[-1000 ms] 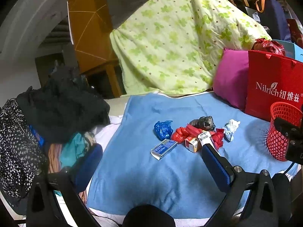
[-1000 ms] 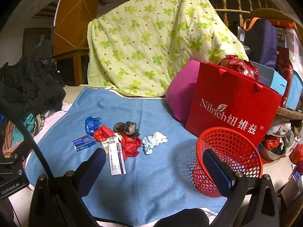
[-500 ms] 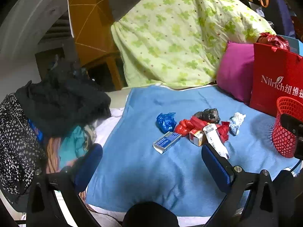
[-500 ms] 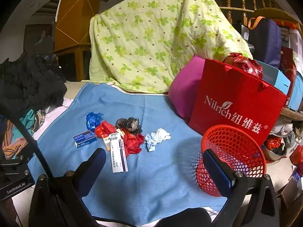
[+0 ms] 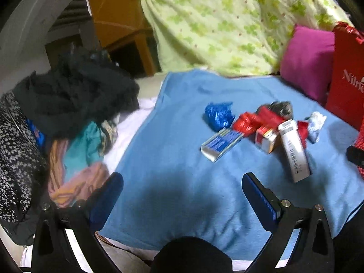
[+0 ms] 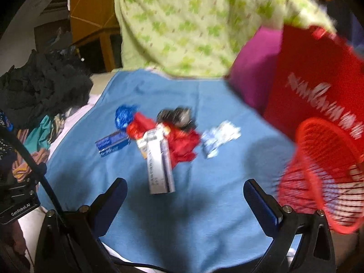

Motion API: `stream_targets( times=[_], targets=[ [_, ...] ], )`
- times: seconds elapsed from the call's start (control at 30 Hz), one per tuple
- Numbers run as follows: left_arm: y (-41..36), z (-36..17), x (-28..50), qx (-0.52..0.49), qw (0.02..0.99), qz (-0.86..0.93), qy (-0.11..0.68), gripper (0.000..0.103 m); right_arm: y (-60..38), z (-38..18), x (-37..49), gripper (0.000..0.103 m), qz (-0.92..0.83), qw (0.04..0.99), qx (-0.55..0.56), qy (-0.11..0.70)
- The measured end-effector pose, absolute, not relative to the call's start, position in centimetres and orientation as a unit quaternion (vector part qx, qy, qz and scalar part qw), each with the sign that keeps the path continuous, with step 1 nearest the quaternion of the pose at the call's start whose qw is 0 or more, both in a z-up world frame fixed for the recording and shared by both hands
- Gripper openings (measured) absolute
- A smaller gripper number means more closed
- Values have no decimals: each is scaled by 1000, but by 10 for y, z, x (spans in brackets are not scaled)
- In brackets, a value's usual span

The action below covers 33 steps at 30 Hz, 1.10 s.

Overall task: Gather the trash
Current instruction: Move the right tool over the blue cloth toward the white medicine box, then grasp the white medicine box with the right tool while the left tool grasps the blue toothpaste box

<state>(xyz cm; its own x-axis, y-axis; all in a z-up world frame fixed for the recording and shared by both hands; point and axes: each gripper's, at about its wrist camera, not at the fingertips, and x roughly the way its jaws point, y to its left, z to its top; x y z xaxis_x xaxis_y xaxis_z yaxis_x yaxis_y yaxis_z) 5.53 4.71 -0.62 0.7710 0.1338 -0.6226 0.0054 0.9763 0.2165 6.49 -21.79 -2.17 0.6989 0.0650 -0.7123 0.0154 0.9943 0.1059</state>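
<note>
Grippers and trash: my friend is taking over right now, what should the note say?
Left gripper: open, holds nothing, above the blue blanket.
Right gripper: open, holds nothing, pointed at the long white box.
The trash lies in one heap on the blanket: blue wrapper, flat blue box, red wrappers, small orange box, dark crumpled lump, white tissue.
The red basket stands at the right; the blur hides whether anything is in it.
Done: nothing picked up, it seems.
Left: every piece goes into the basket. The long white box is nearest.
</note>
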Motion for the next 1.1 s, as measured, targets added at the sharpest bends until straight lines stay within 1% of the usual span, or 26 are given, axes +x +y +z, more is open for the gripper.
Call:
stream_targets(
  times=[0.03,0.07,0.1,0.17,0.33,0.47,0.5,0.53,0.57,0.6,0.63,0.67,0.7,0.77,0.93,0.97,1.0,1.07,1.1],
  targets=[
    [51,-11,63,100,933,33,345,103,-215,-35,80,103,26,913,59,402],
    [54,-17,72,99,930,32,351,103,-212,-44,90,100,36,909,64,411],
    [57,-23,83,100,928,30,357,103,-210,-54,100,94,45,903,69,421],
    [62,-34,107,104,923,21,371,103,-205,-72,121,87,57,892,80,441],
    [54,-61,173,109,904,-34,412,103,-201,-99,158,87,61,874,105,470],
    [34,-77,210,120,891,-82,429,103,-186,-114,175,87,63,862,94,494],
    [30,-82,218,120,886,-95,437,103,-184,-118,179,85,61,860,92,497],
    [26,-86,225,119,881,-103,446,103,-182,-123,181,81,59,857,95,503],
    [24,-89,230,117,877,-108,453,103,-182,-126,183,64,58,855,97,507],
    [23,-93,235,113,873,-112,462,103,-183,-130,184,50,61,849,104,514],
    [23,-97,240,102,867,-118,474,103,-184,-131,184,49,62,849,108,513],
    [24,-99,243,92,864,-121,479,98,-186,-130,183,49,64,851,109,509],
    [26,-102,247,79,860,-125,489,83,-188,-129,180,49,64,855,108,504],
    [29,-108,253,64,847,-121,514,64,-194,-124,172,48,67,857,118,497],
    [31,-98,242,49,856,-111,502,60,-217,-100,141,48,86,868,149,467],
    [31,-91,234,45,860,-110,496,55,-220,-96,136,48,88,869,155,462],
    [31,-84,226,41,863,-113,490,31,-225,-90,130,48,91,870,164,456],
    [29,-72,209,30,865,-118,486,1,-237,-77,114,48,92,873,179,443],
    [27,-62,200,23,868,-124,480,1,-245,-67,104,48,88,878,184,432]
  ],
)
